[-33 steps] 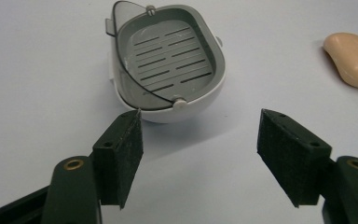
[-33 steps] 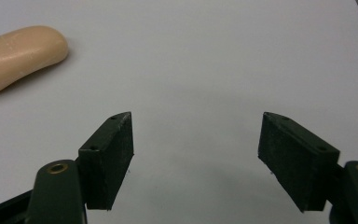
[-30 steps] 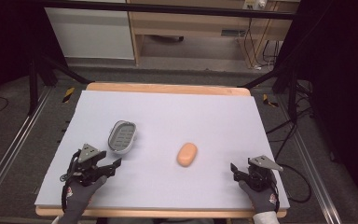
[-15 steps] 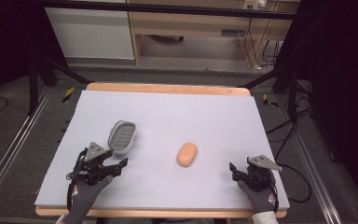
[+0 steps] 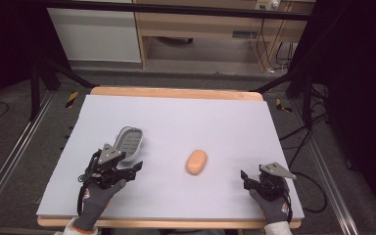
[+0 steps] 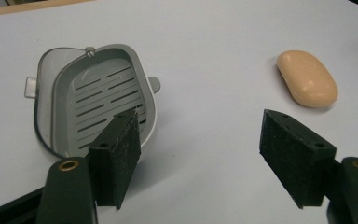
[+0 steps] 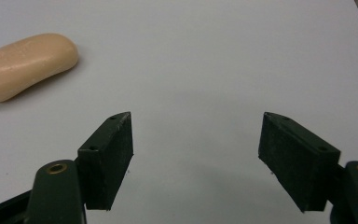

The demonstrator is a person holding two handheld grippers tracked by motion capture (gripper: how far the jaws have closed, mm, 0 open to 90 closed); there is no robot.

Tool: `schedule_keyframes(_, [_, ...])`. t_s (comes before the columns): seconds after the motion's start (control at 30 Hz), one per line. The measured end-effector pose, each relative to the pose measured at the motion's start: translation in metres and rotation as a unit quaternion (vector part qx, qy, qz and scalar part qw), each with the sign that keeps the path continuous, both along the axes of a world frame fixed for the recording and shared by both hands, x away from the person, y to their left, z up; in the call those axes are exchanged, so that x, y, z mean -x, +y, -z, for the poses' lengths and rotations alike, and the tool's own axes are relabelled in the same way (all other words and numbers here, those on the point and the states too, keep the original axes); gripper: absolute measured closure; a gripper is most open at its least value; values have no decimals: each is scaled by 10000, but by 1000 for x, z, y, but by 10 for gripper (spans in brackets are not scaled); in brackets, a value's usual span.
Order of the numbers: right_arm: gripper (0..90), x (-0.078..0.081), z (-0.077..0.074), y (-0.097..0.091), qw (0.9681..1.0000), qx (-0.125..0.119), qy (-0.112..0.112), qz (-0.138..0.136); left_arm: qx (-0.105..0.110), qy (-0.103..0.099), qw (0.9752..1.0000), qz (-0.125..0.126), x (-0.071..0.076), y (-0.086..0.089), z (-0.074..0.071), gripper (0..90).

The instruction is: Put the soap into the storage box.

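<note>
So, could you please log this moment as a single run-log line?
left gripper: open, beside soap dish | right gripper: open, over bare table | soap bar: lying loose between them, outside dish

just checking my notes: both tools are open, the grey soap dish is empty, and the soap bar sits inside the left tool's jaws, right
Not quite. The soap bar lies on the table, apart from the left tool and between the two hands. The high view shows it; in the left gripper view the bar lies beyond the jaws. The rest holds: both the left and the right tool are open, and the grey soap dish is empty.
</note>
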State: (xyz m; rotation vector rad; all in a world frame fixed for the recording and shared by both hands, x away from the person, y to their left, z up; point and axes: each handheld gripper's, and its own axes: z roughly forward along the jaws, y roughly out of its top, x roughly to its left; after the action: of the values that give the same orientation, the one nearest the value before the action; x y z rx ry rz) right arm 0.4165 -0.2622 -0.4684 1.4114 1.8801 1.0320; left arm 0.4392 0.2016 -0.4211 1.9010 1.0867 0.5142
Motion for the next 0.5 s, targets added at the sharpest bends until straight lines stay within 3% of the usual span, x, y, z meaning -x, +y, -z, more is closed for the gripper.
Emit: schedule_keyframes(0.5, [296,-1,-1,2,10000,13,-1,-49,7,-66,9997,227,-12,-37,-10,276])
